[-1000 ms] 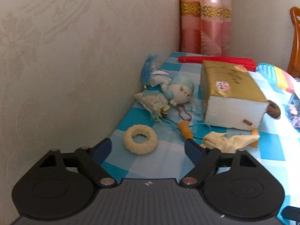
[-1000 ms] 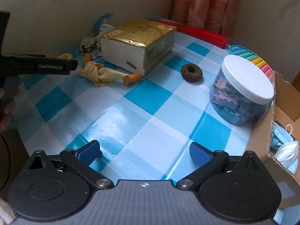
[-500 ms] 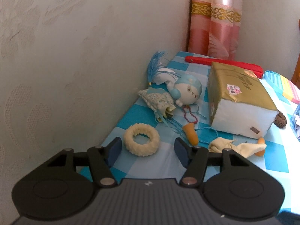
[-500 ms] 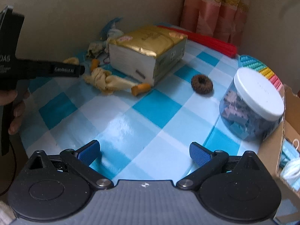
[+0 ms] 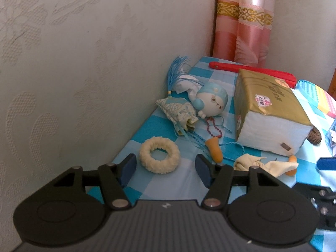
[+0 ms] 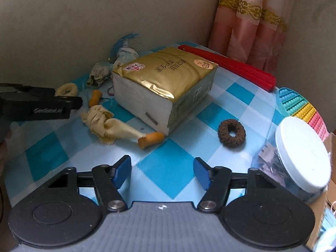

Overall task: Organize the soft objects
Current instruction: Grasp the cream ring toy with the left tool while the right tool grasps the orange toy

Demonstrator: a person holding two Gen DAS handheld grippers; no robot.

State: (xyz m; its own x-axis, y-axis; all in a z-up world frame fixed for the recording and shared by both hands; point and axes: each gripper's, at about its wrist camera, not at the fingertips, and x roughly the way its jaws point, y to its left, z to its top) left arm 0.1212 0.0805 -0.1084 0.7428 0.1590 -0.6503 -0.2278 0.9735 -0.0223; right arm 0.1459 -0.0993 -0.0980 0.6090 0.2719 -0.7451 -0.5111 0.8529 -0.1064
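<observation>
Your left gripper [image 5: 166, 169] sits with nothing clamped, jaws apart around the cream fuzzy ring scrunchie [image 5: 159, 157]; your right gripper's [image 6: 162, 171] jaws just narrowed over bare checkered tablecloth [image 6: 168, 174].

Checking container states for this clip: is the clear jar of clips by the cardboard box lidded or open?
Lidded. The jar has its white lid sitting flat across the whole top, with the clips showing only through the clear wall below it.

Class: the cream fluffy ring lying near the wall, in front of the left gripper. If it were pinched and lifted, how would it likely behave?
The cream ring looks fuzzy and puffy, so it would probably squash and feel light. Lying flat on the checked cloth, it seems unlikely to roll. Its loop shape might sag from one side when lifted.
</observation>
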